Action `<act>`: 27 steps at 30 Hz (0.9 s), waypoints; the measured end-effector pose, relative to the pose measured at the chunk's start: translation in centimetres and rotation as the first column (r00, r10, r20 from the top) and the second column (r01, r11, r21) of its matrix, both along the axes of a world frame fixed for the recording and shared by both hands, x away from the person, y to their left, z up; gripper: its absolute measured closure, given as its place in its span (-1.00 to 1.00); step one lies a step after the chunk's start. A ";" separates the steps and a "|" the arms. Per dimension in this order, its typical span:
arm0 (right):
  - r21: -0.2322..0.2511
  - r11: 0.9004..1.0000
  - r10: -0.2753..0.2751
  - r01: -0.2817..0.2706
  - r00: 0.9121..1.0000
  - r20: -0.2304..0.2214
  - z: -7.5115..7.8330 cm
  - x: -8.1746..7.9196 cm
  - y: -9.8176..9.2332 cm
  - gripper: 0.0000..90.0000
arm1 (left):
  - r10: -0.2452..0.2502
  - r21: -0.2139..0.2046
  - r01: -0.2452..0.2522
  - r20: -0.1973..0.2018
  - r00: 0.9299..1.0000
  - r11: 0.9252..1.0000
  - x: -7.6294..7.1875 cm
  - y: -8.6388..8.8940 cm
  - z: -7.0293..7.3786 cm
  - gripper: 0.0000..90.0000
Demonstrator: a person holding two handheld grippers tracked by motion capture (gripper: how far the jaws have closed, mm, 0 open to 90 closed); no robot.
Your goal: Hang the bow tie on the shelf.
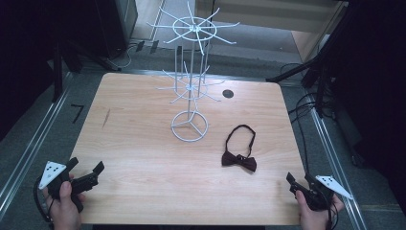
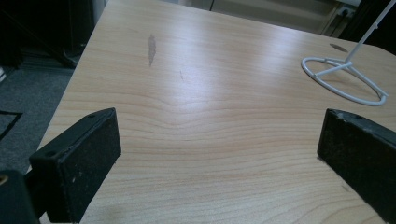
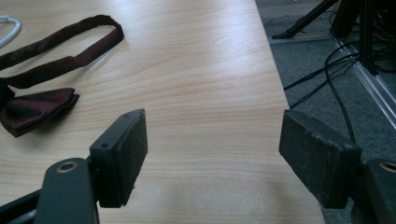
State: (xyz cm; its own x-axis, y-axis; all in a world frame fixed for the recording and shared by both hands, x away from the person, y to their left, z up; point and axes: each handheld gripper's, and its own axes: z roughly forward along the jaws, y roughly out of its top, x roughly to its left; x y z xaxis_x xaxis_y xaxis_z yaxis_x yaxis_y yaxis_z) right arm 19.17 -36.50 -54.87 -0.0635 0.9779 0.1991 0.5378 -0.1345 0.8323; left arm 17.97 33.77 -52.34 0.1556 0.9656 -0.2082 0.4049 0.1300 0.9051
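A dark red bow tie [image 1: 239,161] with its looped strap lies flat on the wooden table [image 1: 143,158], right of centre. A white wire rack [image 1: 190,86] with spoked hooks stands behind it near the middle. My left gripper [image 1: 86,171] is held at the table's near left corner, open, with bare wood between its jaws [image 2: 215,140]. At the near right corner my right gripper [image 1: 300,180] is open too, nothing between its pads. In the right gripper view the bow tie [image 3: 35,108] lies ahead and to the left, and the right gripper [image 3: 212,149] stands apart from it.
A small dark round hole [image 1: 228,94] sits in the tabletop behind the rack. The rack's ring base [image 2: 344,80] shows at the far right of the left gripper view. Black cables [image 3: 327,79] and stand legs lie on the grey floor right of the table.
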 end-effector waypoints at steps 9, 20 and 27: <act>-0.072 0.997 0.030 -0.033 0.999 -0.039 0.8 0.6 0.8 -0.39 | 0.001 -0.005 -0.001 0.007 1.000 1.000 -0.1 0.0 0.0 -1.00; -0.170 0.968 0.134 -0.184 0.953 -0.272 2.7 4.2 4.0 -0.40 | -0.001 -0.007 0.001 0.008 1.000 1.000 -0.1 0.1 0.0 -1.00; -0.166 0.963 0.140 -0.214 0.918 -0.371 2.9 6.3 5.3 -0.41 | -0.002 -0.008 0.002 0.007 1.000 1.000 -0.1 0.1 0.0 -1.00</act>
State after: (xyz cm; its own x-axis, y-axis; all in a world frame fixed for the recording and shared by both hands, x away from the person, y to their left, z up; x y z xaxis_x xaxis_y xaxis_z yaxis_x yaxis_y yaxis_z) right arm 25.49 -31.16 -51.94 -0.2012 0.9786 0.0435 0.8003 0.1386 0.5834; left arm 17.86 33.84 -52.36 0.1593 0.9635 -0.2152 0.3991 0.1365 0.9067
